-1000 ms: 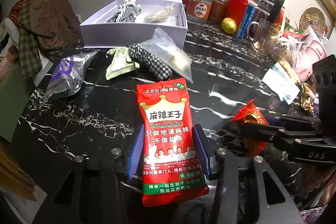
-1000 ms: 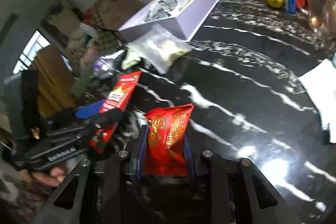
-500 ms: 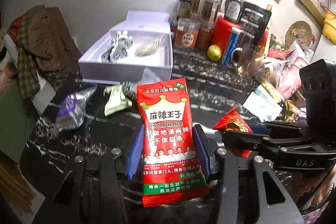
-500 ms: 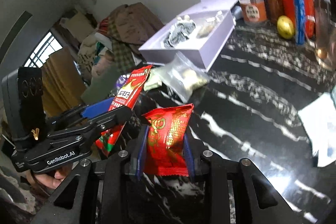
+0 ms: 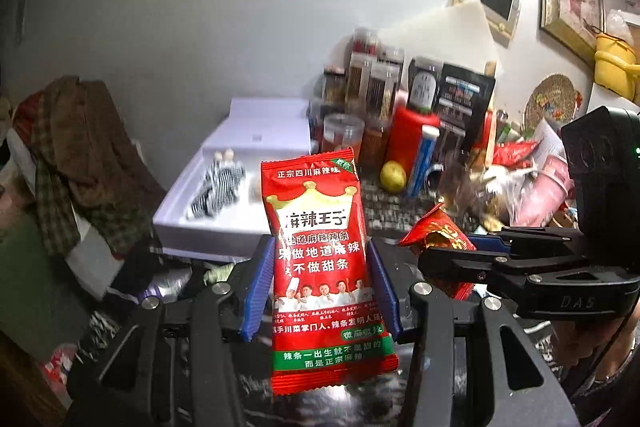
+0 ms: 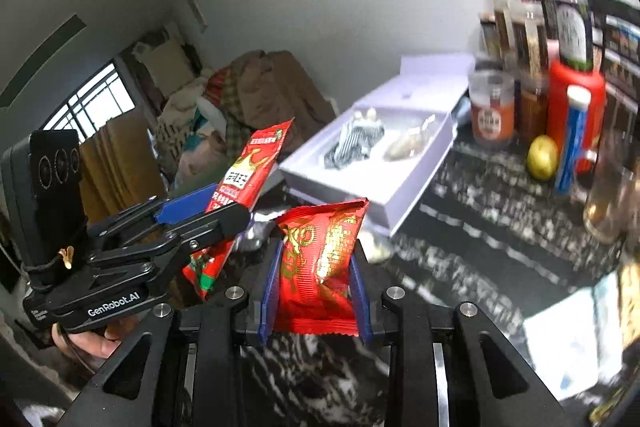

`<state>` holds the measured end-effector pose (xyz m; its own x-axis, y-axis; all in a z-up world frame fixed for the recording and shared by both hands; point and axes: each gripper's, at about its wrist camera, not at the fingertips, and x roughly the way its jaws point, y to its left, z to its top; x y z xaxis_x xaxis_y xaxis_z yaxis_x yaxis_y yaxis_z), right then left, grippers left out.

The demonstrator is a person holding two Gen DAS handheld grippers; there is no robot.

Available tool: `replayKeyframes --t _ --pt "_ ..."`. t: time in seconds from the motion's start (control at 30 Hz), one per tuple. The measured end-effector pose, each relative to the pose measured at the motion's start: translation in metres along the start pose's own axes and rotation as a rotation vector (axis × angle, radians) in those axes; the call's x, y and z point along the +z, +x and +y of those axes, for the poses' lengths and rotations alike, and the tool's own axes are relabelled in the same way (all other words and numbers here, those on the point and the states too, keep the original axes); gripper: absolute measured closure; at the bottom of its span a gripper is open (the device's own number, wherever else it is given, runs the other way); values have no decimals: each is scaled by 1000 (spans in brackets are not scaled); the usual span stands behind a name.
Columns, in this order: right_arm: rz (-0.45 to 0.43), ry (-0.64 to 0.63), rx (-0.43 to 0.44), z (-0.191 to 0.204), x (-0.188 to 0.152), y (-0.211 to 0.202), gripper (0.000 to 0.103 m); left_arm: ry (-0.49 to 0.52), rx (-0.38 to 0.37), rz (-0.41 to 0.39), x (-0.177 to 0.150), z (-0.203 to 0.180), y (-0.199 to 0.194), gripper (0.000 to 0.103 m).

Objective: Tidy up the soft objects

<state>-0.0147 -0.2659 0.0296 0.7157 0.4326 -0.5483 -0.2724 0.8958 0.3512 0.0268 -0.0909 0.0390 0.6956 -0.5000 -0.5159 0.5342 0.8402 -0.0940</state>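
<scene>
My left gripper (image 5: pixel 322 259) is shut on a tall red snack packet (image 5: pixel 320 247) with Chinese print and a green band, held upright above the black marble table (image 6: pixel 480 227). My right gripper (image 6: pixel 316 267) is shut on a smaller red and gold snack pouch (image 6: pixel 320 259). Each gripper shows in the other's view: the right one (image 5: pixel 448 247) with its pouch (image 5: pixel 436 231) at the right, the left one (image 6: pixel 224 207) with its packet (image 6: pixel 244 179) at the left. Behind stands an open white box (image 5: pixel 224 223) holding a striped soft toy (image 5: pixel 218 187) and a clear bag (image 6: pixel 408 143).
Jars and bottles (image 5: pixel 372 95), a red canister (image 5: pixel 412 135) and a lemon (image 5: pixel 392 177) crowd the back right. Clutter of wrappers (image 5: pixel 512 179) lies at the right. A heap of clothes (image 5: pixel 76 155) sits left of the box. A glass (image 6: pixel 608 195) stands at the right.
Both grippers have risen from the table with their packets still clamped, and the view has tilted up so more wall and less table shows. The box now sits just behind the packets.
</scene>
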Motion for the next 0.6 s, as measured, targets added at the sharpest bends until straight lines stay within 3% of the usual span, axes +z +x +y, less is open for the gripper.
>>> replayKeyframes --t 0.6 --pt "-137 -63 -29 -25 97 14 72 30 60 -175 82 25 24 56"
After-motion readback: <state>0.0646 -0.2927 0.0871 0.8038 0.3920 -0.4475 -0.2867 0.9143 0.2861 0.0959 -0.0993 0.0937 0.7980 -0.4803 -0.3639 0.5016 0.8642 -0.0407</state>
